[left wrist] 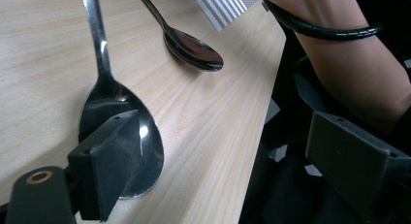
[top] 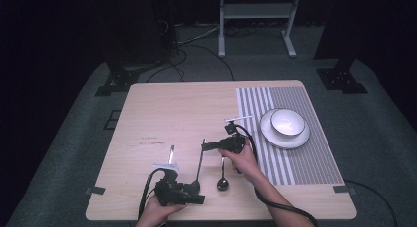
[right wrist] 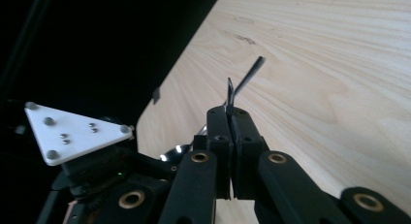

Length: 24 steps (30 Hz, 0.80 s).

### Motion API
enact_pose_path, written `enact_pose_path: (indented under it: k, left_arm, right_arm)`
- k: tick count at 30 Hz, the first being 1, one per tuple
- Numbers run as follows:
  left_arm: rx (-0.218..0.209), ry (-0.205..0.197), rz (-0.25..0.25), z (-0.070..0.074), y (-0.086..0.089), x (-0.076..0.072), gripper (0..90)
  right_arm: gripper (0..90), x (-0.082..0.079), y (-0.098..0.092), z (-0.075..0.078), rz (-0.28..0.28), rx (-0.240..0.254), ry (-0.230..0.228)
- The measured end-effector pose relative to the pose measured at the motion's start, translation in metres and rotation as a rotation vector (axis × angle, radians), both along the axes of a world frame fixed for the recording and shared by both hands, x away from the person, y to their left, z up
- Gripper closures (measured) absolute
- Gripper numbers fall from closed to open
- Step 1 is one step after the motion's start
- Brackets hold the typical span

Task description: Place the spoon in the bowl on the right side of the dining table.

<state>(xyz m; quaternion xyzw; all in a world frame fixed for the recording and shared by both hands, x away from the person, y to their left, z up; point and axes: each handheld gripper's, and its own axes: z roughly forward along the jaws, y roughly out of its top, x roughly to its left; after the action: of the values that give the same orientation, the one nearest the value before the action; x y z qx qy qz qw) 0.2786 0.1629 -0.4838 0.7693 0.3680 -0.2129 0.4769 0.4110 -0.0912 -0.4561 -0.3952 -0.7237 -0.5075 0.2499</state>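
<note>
A large steel spoon (top: 200,163) lies on the wooden table (top: 162,109), its bowl near the front edge. My right gripper (top: 205,146) is shut on the far end of its handle (right wrist: 229,90), which pokes up between the closed jaws of that gripper (right wrist: 231,112). My left gripper (top: 196,193) sits at the spoon's bowl (left wrist: 118,103). It is open (left wrist: 223,132): one jaw hangs over the bowl, the other past the table's front edge. A smaller spoon (top: 222,180) lies just right of the large one (left wrist: 194,49).
A third thin utensil handle (top: 171,152) lies left of the large spoon (right wrist: 252,71). A striped placemat (top: 295,153) at the right carries a white plate (top: 268,133) with a bowl (top: 287,121). The person's right forearm (left wrist: 349,54) crosses the front edge.
</note>
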Motion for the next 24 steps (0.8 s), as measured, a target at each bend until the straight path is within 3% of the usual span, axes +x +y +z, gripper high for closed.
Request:
enact_pose_path:
  k: [10,24]
  left_arm:
    - [-0.082,-0.064,0.027,0.011,0.008,-0.003,8.9]
    - [-0.092,-0.072,0.050,0.014,0.018,-0.004,8.9]
  right_arm:
    - [89.2,-0.003,-0.006,0.007,-0.021,0.015,-0.010]
    - [89.2,0.000,-0.025,0.018,-0.066,0.001,-0.023]
